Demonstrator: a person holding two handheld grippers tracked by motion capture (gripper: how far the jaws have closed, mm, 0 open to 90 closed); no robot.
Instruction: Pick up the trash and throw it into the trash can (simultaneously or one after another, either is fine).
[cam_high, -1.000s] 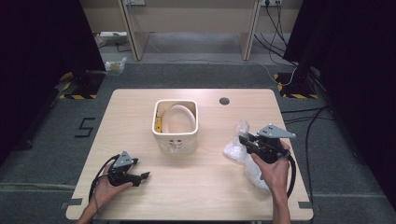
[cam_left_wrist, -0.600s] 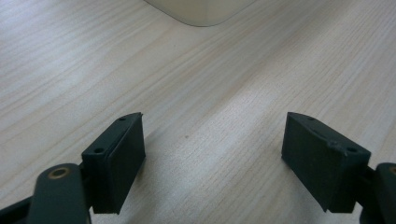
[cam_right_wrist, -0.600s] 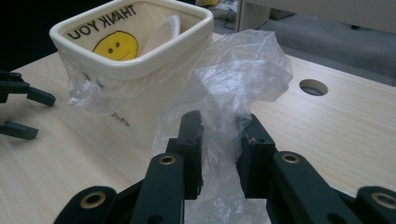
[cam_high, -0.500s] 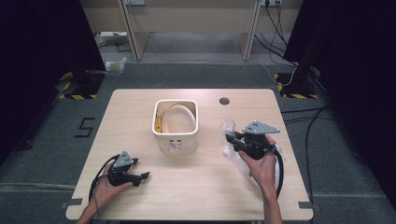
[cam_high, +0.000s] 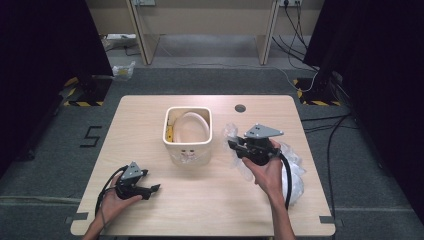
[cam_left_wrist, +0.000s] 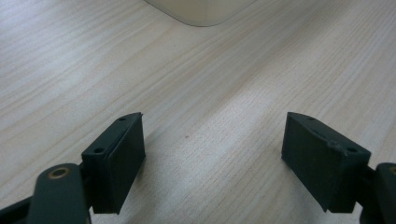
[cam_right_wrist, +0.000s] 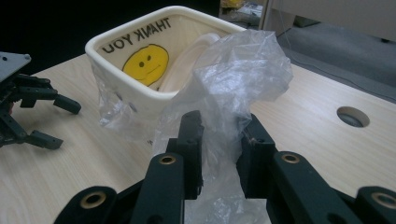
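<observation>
- Notably, the table (cam_high: 210, 210) carries three items: a cream bin (cam_high: 188, 134) near the centre, a clear plastic bag (cam_high: 295, 170) on the right side, and the resting left gripper (cam_high: 150, 190) near the front left corner.
- The bin stands upright. The right gripper view shows a yellow smiley and the words "THANK YOU" on its inner wall (cam_right_wrist: 140, 56). A pale curved object lies inside; its nature cannot be determined.
- The bag is the item in hand. Compared with one second ago, the right gripper (cam_high: 234, 145) has travelled leftward from the right edge toward the bin, and the gathered neck of the bag has risen with it. The bulk of the bag trails on the table behind the right hand (cam_high: 265, 167).
- Judgement: the bag has been picked up and is being brought to the bin, probably to line it or be dropped in. It has not yet reached the rim; a gap remains.
- The right gripper is clenched on the bag: the right gripper view shows its jaws pinching a bunched fold of film (cam_right_wrist: 219, 135), the crumpled top standing above them. The right forearm angles up from the bottom edge, gripper pointing left toward the bin.
- The left gripper has not moved across the three high views. Its jaws stand wide apart with bare wood between them, holding nothing, and the hand lies low on the table.
</observation>
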